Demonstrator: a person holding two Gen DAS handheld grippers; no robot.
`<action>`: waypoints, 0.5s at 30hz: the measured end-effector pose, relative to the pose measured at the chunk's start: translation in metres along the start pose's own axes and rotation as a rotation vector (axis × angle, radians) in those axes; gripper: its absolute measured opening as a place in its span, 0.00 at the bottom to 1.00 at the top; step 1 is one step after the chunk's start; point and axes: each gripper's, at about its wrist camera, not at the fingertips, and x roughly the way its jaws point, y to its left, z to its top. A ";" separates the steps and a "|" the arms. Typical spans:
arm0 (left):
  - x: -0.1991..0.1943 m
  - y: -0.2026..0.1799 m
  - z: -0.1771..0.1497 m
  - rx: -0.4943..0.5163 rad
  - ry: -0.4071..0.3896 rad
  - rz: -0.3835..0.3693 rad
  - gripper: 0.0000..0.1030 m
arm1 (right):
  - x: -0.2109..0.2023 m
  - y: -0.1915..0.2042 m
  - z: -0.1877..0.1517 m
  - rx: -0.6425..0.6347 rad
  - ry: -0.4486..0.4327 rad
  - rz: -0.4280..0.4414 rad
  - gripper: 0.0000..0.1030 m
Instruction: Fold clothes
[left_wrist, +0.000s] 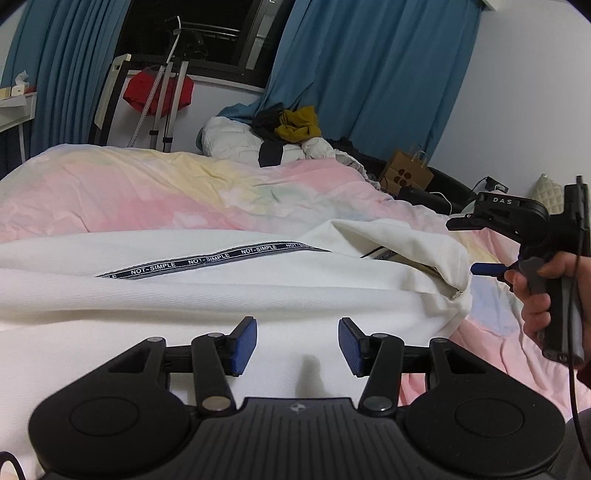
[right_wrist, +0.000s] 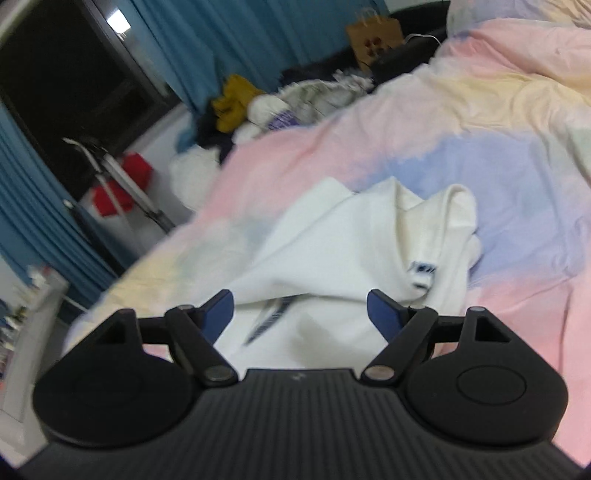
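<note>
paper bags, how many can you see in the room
1. A brown paper bag with dark dots stands at the far edge of the bed, right of the clothes pile. Others may be hidden behind the bedding.

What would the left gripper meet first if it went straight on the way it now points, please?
Most likely the white garment spread on the bed: the open left gripper sits low above it, and the cloth rises in a fold just ahead of the blue pads. How far off that fold lies is unclear.

My bed's pastel duvet (left_wrist: 155, 192) carries the white garment (left_wrist: 258, 295) in front and a heap of clothes (left_wrist: 291, 129) at its far end.
</note>
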 end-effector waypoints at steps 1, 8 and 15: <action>0.001 -0.001 -0.001 0.008 0.000 0.005 0.50 | -0.001 0.001 -0.004 -0.012 0.003 -0.001 0.79; 0.016 -0.004 0.015 0.025 0.032 0.064 0.52 | 0.005 0.016 -0.026 -0.121 0.041 0.032 0.79; 0.063 -0.044 0.059 0.197 0.058 0.064 0.54 | 0.018 -0.014 -0.014 0.039 0.067 -0.003 0.79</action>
